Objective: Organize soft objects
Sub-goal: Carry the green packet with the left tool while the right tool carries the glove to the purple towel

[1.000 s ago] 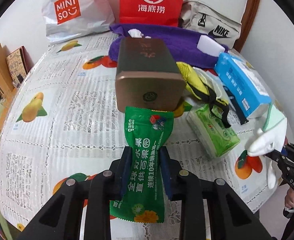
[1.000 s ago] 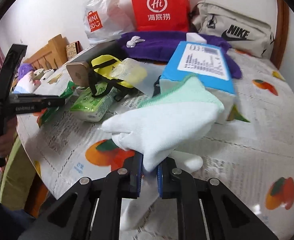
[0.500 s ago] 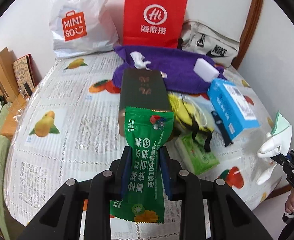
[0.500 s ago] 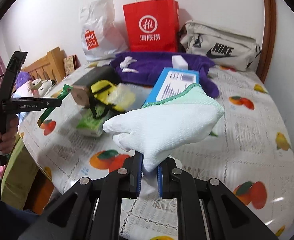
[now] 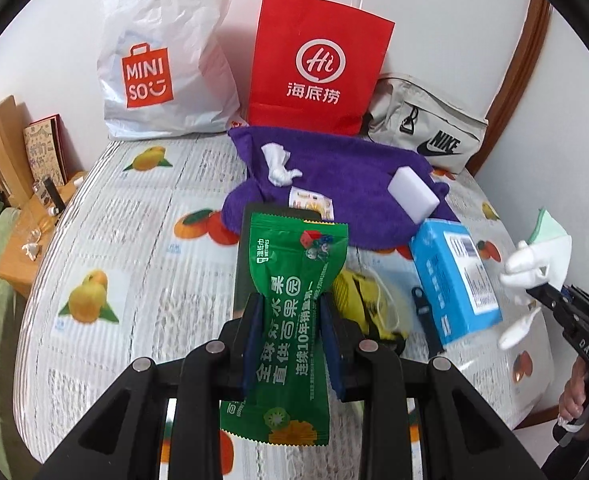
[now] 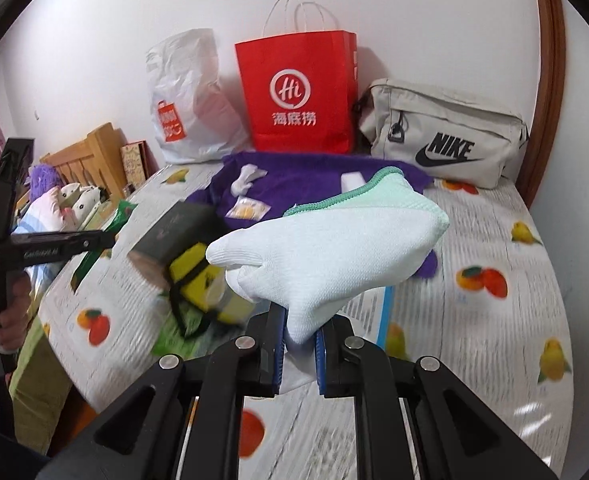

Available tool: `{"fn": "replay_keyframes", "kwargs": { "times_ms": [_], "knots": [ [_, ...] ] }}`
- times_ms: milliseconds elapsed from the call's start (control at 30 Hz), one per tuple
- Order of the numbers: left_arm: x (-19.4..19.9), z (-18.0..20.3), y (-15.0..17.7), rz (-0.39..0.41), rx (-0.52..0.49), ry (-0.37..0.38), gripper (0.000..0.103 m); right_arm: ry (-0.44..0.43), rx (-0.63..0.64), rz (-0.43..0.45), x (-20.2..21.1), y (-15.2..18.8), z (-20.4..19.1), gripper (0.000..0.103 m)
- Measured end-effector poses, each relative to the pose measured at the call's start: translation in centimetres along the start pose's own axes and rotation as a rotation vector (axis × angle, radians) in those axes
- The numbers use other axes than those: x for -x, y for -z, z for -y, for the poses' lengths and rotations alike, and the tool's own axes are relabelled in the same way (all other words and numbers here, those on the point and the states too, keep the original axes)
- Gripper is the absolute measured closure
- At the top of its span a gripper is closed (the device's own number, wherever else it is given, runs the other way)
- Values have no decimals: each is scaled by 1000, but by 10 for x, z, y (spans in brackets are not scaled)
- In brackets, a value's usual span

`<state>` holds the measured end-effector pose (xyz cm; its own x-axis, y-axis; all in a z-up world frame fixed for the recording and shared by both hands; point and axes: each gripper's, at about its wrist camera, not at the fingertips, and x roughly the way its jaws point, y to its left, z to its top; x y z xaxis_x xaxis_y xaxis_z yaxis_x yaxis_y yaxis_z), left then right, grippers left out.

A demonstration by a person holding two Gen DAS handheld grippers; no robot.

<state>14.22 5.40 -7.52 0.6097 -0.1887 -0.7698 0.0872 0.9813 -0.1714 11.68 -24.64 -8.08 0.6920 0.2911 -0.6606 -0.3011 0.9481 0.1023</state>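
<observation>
The green wet-wipes pack (image 5: pixel 290 328) stands upright between the pads of the left claw (image 5: pixel 290 344), which is clamped on its middle; the pack hangs clear of the bench (image 5: pixel 142 248) with its top edge toward the far side. The white-and-mint glove (image 6: pixel 326 248) is pinched at its lower fold by the right claw (image 6: pixel 299 346), whose jaws are closed on the fabric; in the left wrist view the same glove (image 5: pixel 538 264) shows at the right edge, off the bench surface.

Compared with the earlier frames, both claws are higher and drawn back toward the near side: the bench appears smaller and more of it is visible, including the far wall with the white MINISO bag (image 5: pixel 162 60), the red paper bag (image 5: pixel 318 68) and the beige Nike pouch (image 5: pixel 422 136). The dark rectangular tin (image 5: pixel 246 248), which filled the view just behind the pack, now lies lower and further off. Neither grip has changed.

Judgement: two soft items are lifted and in transit; the purple towel (image 5: pixel 334 184), the white sponge block (image 5: pixel 412 196), the yellow pouch (image 5: pixel 358 300) and the blue tissue box (image 5: pixel 454 280) remain on the bench, so sorting is at an early to middle stage.
</observation>
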Motion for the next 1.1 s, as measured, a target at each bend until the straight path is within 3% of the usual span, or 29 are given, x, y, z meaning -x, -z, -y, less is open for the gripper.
{"fn": "replay_keyframes", "kwargs": {
  "times_ms": [500, 1100],
  "knots": [
    [-53, 0, -74, -23, 8, 25, 76, -12, -28, -14, -65, -78, 25, 90],
    [-134, 3, -132, -89, 22, 41, 76, -88, -18, -116, -173, -128, 38, 90]
  ]
}}
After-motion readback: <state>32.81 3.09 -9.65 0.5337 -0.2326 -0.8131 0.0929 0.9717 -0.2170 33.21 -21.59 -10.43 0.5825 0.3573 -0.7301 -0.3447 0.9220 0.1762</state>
